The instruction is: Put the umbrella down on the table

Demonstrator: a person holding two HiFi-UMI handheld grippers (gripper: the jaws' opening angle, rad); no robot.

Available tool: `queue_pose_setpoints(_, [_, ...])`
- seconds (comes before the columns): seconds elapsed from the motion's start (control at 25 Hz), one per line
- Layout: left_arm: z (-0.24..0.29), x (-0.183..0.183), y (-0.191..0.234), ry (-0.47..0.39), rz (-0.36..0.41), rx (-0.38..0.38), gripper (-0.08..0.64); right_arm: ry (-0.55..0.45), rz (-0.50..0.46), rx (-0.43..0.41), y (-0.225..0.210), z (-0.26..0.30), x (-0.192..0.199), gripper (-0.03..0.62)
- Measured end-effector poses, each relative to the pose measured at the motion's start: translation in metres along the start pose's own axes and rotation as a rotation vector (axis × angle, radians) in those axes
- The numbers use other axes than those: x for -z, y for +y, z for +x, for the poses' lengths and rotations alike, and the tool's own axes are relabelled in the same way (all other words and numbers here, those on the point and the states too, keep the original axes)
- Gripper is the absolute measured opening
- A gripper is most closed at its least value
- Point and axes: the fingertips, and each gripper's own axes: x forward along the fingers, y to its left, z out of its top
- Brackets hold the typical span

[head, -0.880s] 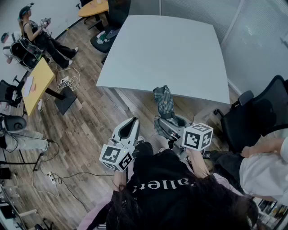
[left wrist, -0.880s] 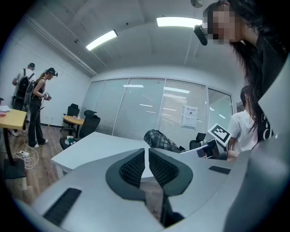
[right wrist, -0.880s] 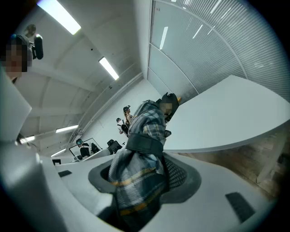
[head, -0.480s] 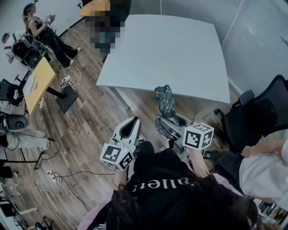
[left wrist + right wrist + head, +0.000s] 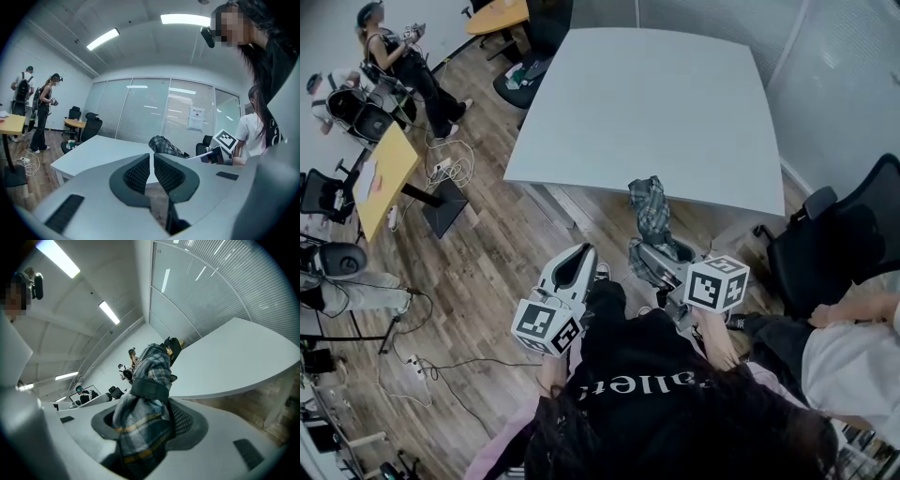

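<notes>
A folded plaid umbrella [image 5: 651, 217] with a dark strap is clamped in my right gripper [image 5: 659, 260], its tip pointing toward the near edge of the white table [image 5: 647, 103]. In the right gripper view the umbrella [image 5: 145, 399] fills the space between the jaws, and the table [image 5: 234, 357] lies beyond it to the right. My left gripper [image 5: 569, 271] hovers beside it, left of the umbrella and short of the table, holding nothing. The left gripper [image 5: 151, 165] has its ribbed pads nearly touching, and the umbrella [image 5: 165, 146] shows past them over the table [image 5: 101, 150].
Black office chairs [image 5: 853, 234] stand right of the table, beside a seated person in white [image 5: 853, 356]. A yellow desk [image 5: 380, 178] and people [image 5: 403, 56] are at the far left. Cables [image 5: 441, 375] trail over the wooden floor.
The umbrella and right gripper have shifted slightly right and toward the table. The left gripper has barely moved.
</notes>
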Motion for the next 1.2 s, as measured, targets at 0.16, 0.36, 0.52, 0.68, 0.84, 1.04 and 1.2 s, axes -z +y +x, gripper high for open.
queue_pose_setpoints(0.16, [0.006,0.005,0.007,0.008,-0.003,-0.004,0.044,0.001,0.004,-0.001,-0.008,0.008,-0.002,0.229])
queue_pose_setpoints(0.36, [0.018,0.007,0.034,0.002,-0.005,0.005,0.044,-0.001,0.003,0.019,-0.017,0.03,-0.005,0.229])
queue_pose_setpoints(0.52, [0.045,-0.007,0.066,0.003,-0.009,0.028,0.044,-0.003,0.003,0.05,-0.029,0.061,-0.03,0.229])
queue_pose_setpoints(0.68, [0.065,-0.019,0.097,0.012,0.006,0.056,0.044,-0.013,0.011,0.07,-0.035,0.093,-0.05,0.229])
queue_pose_setpoints(0.84, [0.078,-0.039,0.135,0.012,-0.001,0.066,0.044,-0.011,0.012,0.095,-0.033,0.127,-0.074,0.229])
queue_pose_setpoints(1.04, [0.087,-0.047,0.177,0.023,-0.015,0.076,0.044,-0.006,0.018,0.126,-0.033,0.165,-0.09,0.229])
queue_pose_setpoints(1.2, [0.092,-0.053,0.211,0.026,-0.024,0.088,0.044,0.0,0.021,0.153,-0.031,0.194,-0.095,0.229])
